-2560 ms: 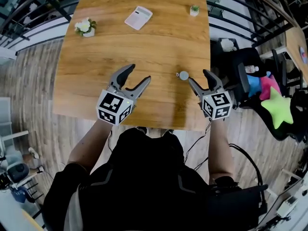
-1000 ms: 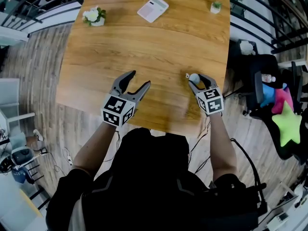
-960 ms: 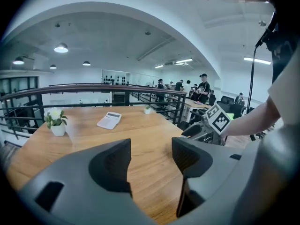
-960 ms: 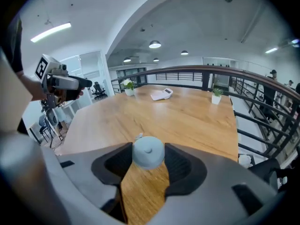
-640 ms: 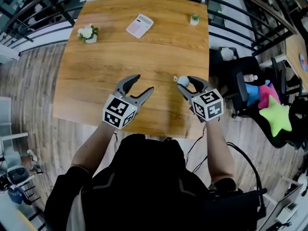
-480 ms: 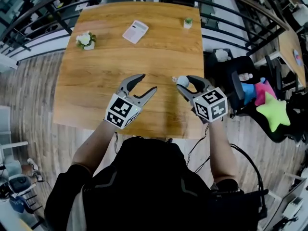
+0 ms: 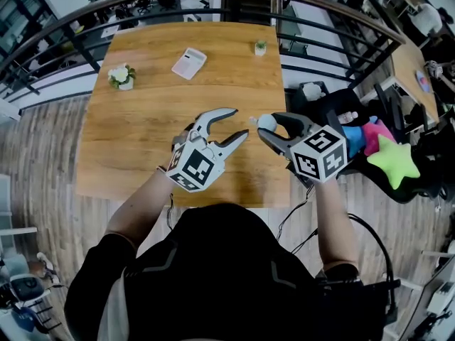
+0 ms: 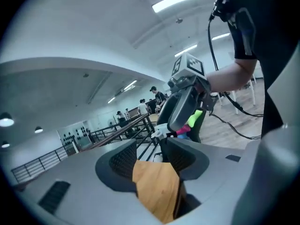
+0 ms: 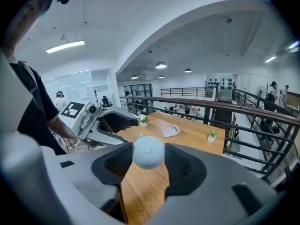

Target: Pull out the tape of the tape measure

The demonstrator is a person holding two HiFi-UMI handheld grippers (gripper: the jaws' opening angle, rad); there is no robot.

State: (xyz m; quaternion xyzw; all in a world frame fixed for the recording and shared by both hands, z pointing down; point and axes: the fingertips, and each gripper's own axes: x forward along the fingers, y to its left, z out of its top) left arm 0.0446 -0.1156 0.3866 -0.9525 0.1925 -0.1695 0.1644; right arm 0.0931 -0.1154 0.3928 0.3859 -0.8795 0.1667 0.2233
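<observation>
Pale-blue round tape measure (image 9: 148,152) tight between right gripper (image 9: 149,159) pads (image 9: 185,165)

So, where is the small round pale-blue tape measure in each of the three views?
Head view: just right of centre, small round pale-blue tape measure in the right gripper.
Left gripper view: likely the small pale shape at that gripper's tip, near centre.
Right gripper view: tape measure lower centre, clamped between the jaws.
Shared landmark: the wooden table.
</observation>
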